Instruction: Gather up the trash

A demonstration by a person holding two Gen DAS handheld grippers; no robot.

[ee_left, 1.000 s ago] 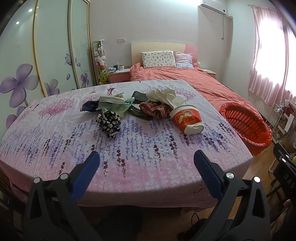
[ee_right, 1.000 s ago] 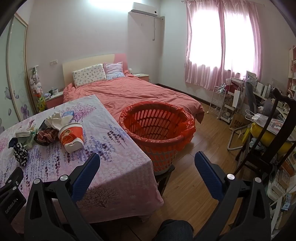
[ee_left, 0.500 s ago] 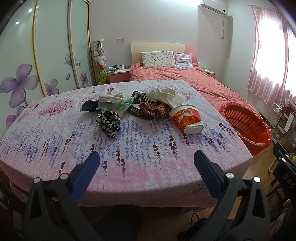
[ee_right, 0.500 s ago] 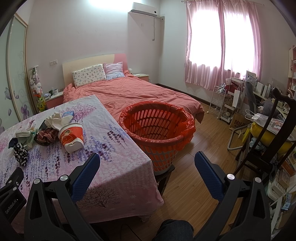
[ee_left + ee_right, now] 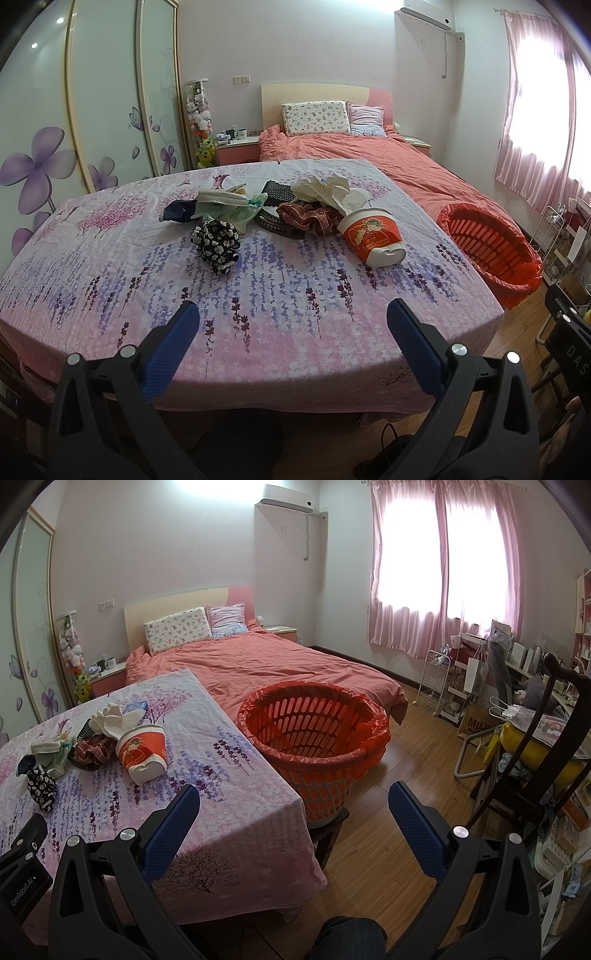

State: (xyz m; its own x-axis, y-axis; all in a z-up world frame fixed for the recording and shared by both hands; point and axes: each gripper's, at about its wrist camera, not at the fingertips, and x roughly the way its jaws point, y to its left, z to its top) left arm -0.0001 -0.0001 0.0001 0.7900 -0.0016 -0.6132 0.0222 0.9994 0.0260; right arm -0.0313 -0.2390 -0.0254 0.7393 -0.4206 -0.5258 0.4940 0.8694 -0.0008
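Note:
A pile of trash lies on the table with the lavender cloth (image 5: pixel 280 325): a red and white paper cup (image 5: pixel 373 236) on its side, crumpled white paper (image 5: pixel 328 192), a plaid rag (image 5: pixel 310 219), a black floral bundle (image 5: pixel 218 243) and a pale green bag (image 5: pixel 229 212). The cup also shows in the right wrist view (image 5: pixel 142 751). An orange basket with a red liner (image 5: pixel 314 734) stands right of the table, also in the left wrist view (image 5: pixel 487 247). My left gripper (image 5: pixel 291 325) is open and empty over the table's near edge. My right gripper (image 5: pixel 293 805) is open and empty, near the table's corner in front of the basket.
A bed with a salmon cover (image 5: pixel 266 664) stands behind the table. A wardrobe with flower prints (image 5: pixel 74 147) lines the left wall. A dark chair (image 5: pixel 546 760), a white rack (image 5: pixel 439 686) and cluttered shelves stand at the right on the wood floor (image 5: pixel 399 760).

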